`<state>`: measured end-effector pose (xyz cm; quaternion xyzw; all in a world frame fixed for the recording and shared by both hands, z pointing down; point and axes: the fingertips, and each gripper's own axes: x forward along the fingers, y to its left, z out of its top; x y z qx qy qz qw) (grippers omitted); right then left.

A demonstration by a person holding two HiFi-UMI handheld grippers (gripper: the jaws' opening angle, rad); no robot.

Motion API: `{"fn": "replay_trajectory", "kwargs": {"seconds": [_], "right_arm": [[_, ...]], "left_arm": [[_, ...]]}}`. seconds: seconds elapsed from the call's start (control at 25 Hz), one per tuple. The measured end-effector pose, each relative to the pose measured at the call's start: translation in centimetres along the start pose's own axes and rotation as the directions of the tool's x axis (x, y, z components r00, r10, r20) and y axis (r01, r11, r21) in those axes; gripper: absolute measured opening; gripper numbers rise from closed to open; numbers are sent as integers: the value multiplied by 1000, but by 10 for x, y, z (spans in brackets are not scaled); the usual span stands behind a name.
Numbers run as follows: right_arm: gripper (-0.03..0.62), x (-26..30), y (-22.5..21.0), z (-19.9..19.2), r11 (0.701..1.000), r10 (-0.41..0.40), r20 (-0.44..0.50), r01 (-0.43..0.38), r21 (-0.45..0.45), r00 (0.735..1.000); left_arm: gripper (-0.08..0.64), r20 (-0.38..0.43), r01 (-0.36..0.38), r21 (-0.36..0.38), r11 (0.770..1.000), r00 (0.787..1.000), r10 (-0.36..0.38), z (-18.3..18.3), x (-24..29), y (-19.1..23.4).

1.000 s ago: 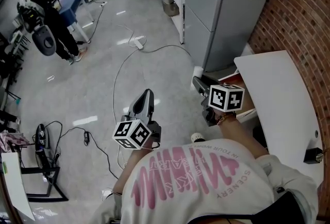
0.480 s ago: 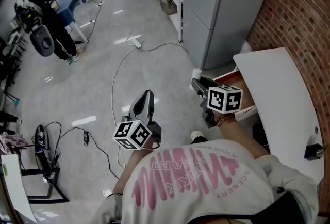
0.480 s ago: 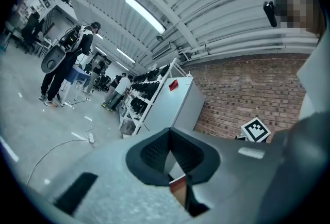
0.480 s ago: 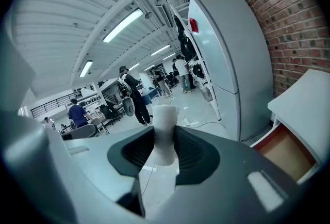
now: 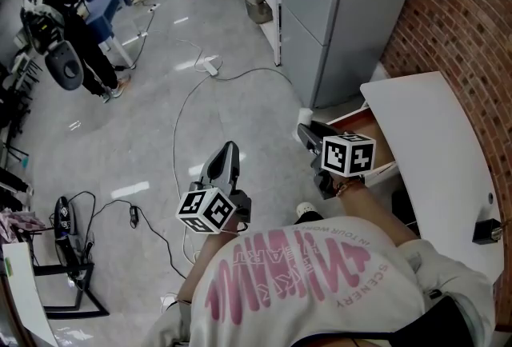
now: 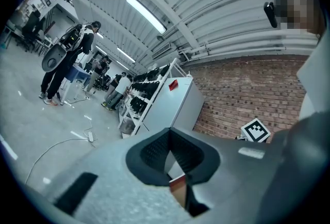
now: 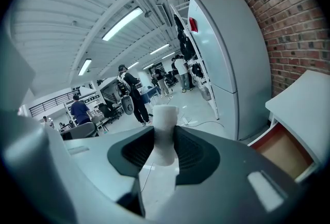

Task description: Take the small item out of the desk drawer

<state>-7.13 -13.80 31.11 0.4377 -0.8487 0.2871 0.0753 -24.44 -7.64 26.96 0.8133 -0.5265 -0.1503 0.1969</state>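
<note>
The right gripper [image 5: 305, 130] is held out in front of the person's chest, level and pointing forward, just off the near edge of the white tabletop [image 5: 428, 147]. Its marker cube faces up, with the wrist tucked in behind it. In the right gripper view its fingers [image 7: 192, 152] are clamped on the item [image 7: 165, 114], a small white cylinder. The item stands upright between the pads, and its top pokes out above them. The item is clear of the drawer [image 7: 281, 148], which stands open under the tabletop to the gripper's right, showing its brown inside.

The left gripper [image 5: 229, 150] hangs lower and nearer the body, well apart from the right one. It is over bare floor [image 5: 160, 137] and angled forward and a little up. In the left gripper view its fingers [image 6: 154, 152] meet at the tips with nothing between them. Only a narrow wedge of the grey cabinet [image 6: 175, 104] and the drawer's edge shows behind them.
</note>
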Motion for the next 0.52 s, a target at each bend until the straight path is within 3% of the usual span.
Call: {"fn": "replay_trajectory", "kwargs": {"seconds": [0.52], "right_arm": [[130,-8,-5,-3,1000,-3,1,3,-9,1000]], "left_arm": [[3,5,3,0,1000,1000,-3,-5,-2,-6]]}}
